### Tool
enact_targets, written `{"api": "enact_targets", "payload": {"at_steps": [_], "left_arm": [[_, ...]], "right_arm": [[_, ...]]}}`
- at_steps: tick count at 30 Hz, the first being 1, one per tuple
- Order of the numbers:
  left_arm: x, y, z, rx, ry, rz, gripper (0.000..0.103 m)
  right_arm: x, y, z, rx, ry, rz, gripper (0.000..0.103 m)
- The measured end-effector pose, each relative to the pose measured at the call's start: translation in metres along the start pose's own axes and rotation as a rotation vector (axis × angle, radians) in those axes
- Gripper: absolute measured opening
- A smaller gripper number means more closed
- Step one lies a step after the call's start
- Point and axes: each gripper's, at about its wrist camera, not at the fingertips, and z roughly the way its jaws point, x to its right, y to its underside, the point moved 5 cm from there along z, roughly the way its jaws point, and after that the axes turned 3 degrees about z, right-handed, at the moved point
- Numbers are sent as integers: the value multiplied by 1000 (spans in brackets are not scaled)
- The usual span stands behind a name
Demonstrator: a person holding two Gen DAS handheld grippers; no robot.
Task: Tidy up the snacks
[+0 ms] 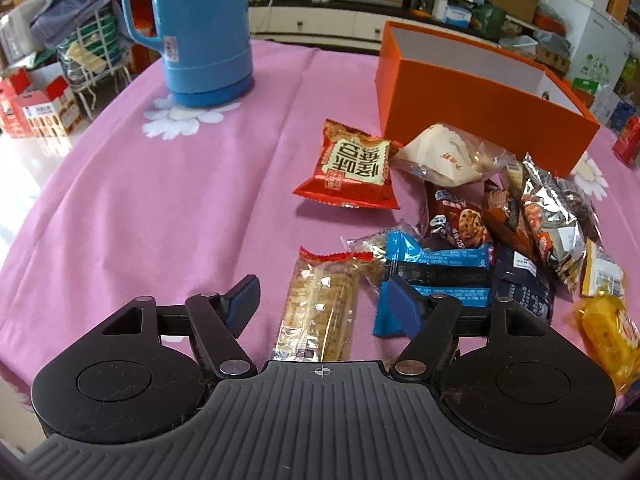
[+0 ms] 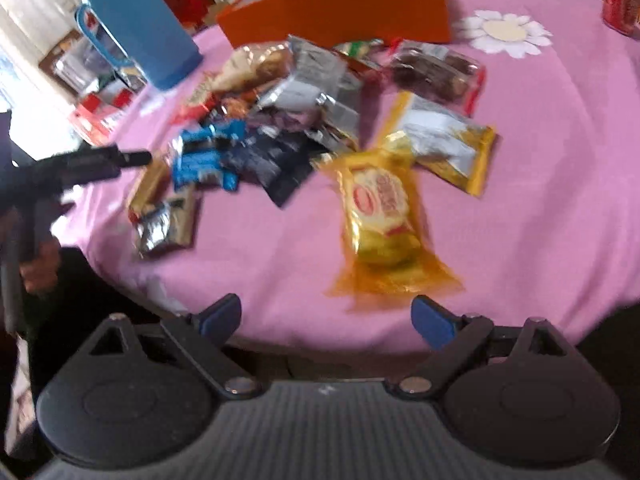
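Left gripper (image 1: 324, 304): we hold it with jaws parted and empty, pads clear of the clear-wrapped biscuit bar (image 1: 318, 308) that lies on the cloth between them, its red crimped end pointing away from us. Right gripper (image 2: 328, 320): jaws spread wide, nothing in them, hovering at the near table edge just short of the yellow cake packet (image 2: 380, 216). Snack heap (image 1: 480, 232): blue wafer wrapper (image 1: 436, 280), brown cookie pouch, silver sachets and a red bean packet (image 1: 352, 168), all loose on the pink tablecloth (image 1: 160, 200). Orange box (image 1: 480, 96): open-topped, beyond the heap, apparently empty. Blue thermos (image 1: 200, 28): upright, well apart, no part of the job. We judge sorting barely begun, both grippers between picks. The next move calls for lowering over one packet, closing gently on its crinkly wrapper, then carrying it to the box.
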Motion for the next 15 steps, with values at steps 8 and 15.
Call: {"api": "enact_targets", "payload": {"at_steps": [8, 15], "left_arm": [[5, 2, 0, 2, 17, 38, 55], [7, 3, 13, -44, 60, 26, 61]], "right_arm": [[-12, -12, -12, 90, 163, -143, 93], [-18, -42, 24, 94, 102, -148, 92]]}}
